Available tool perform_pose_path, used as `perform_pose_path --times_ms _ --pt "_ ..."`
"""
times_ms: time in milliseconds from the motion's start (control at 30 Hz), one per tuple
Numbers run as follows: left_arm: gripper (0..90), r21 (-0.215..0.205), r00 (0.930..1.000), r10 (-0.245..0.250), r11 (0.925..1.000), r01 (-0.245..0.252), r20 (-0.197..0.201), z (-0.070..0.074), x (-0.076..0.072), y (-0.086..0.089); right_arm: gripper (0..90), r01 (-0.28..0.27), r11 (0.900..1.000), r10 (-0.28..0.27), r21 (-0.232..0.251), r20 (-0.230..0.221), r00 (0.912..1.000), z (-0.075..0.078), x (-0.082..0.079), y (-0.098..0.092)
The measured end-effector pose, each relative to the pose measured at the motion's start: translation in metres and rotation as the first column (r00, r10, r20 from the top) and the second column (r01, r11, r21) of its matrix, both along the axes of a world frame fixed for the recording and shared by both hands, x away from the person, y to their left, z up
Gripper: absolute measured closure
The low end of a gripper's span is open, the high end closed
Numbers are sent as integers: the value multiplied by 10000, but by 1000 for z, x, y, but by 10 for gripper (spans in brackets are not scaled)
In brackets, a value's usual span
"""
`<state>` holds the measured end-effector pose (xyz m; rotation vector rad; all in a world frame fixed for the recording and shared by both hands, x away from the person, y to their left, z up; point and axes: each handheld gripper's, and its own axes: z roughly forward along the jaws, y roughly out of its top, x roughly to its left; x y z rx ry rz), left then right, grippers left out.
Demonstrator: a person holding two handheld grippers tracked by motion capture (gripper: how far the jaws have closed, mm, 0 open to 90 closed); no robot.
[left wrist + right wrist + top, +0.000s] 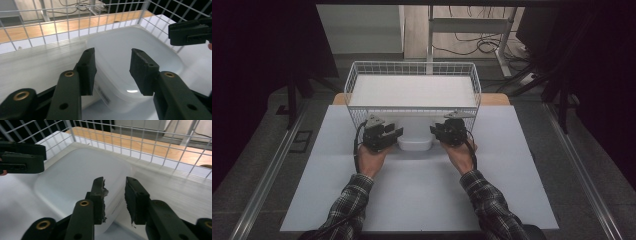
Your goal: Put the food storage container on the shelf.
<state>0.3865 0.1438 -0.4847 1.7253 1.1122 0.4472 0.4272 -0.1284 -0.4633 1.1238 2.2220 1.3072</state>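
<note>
A translucent white plastic container [414, 144] lies with its smooth flat face up at the front of a white wire basket [412, 63], between my two grippers. My left gripper [398, 132] is at its left end. In the left gripper view its jaws [113, 51] stand wide apart astride a corner of the container [130, 55], one pad beside the labelled side wall and the other above the flat face. My right gripper [433, 131] is at the right end. In the right gripper view its jaws [115, 179] stand close together, with the container's [75, 175] end wall between the pads.
The basket's wire wall [75, 27] rises right behind the container, with a wooden tabletop [25, 32] beyond it. A large white slab [412, 90] lies in the basket. A white sheet [422, 190] covers the table in front. Metal rails run along both sides.
</note>
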Motion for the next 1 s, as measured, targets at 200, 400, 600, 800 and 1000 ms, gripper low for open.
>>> perform_pose_path --times_ms 200,400,600,800,1000 --pt "394 -156 9989 -473 9988 473 -56 3 -19 3 865 -910 9958 910 -33 80 9958 5 -18 -5" --pt "249 -335 9941 -1086 9935 1084 -38 -1 -44 9 891 -1478 9890 1478 -24 -7 9890 7 -33 -4" --pt "143 -406 9920 -1260 9913 1255 -90 -7 -67 18 890 -1835 9828 1836 214 4 9830 5 -44 2" --pt "81 -64 9933 -1142 9934 1143 162 -8 -93 25 890 -2194 9756 2194 40 -11 9756 0 -52 10" --pt "41 553 9947 -950 9942 927 402 -18 -114 29 890 -2517 9678 2516 -70 -117 9678 -9 -58 17"
